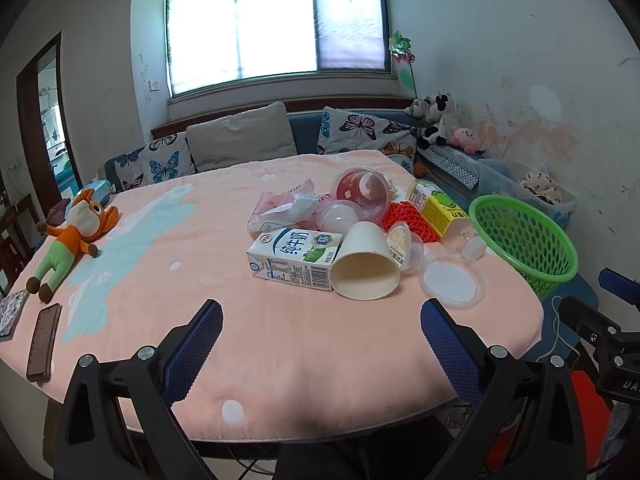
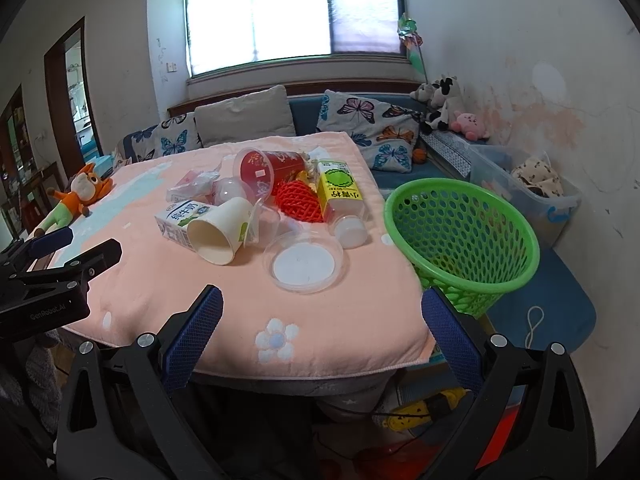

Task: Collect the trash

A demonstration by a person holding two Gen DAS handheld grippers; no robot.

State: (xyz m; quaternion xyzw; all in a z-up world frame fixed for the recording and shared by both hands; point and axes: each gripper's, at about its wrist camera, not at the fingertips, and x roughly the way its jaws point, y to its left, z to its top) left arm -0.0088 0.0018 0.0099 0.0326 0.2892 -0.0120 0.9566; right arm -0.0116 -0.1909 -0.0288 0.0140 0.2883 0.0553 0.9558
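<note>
I'm holding my left gripper (image 1: pixel 322 320) over the near edge of the surface (image 1: pixel 280 360), jaws spread wide and carrying nothing. My right gripper (image 2: pixel 322 316) is hanging at the near right corner, jaws released too, nothing between them.

The trash is sitting in a heap in the middle of the pink cloth. A milk carton (image 1: pixel 294 258) is lying on its side, and a paper cup (image 1: pixel 366 268) is lying tipped over right against it, mouth facing me. Just right of the cup a clear lid (image 1: pixel 452 282) is lying flat. Behind those, a red plastic cup (image 1: pixel 362 192) is resting on its side, with red foam netting (image 1: pixel 408 220) and a yellow juice carton (image 1: pixel 436 208) beside it.

The green basket (image 2: pixel 460 236) is leaning at the right edge of the surface, near the heap, nothing visible inside it.
</note>
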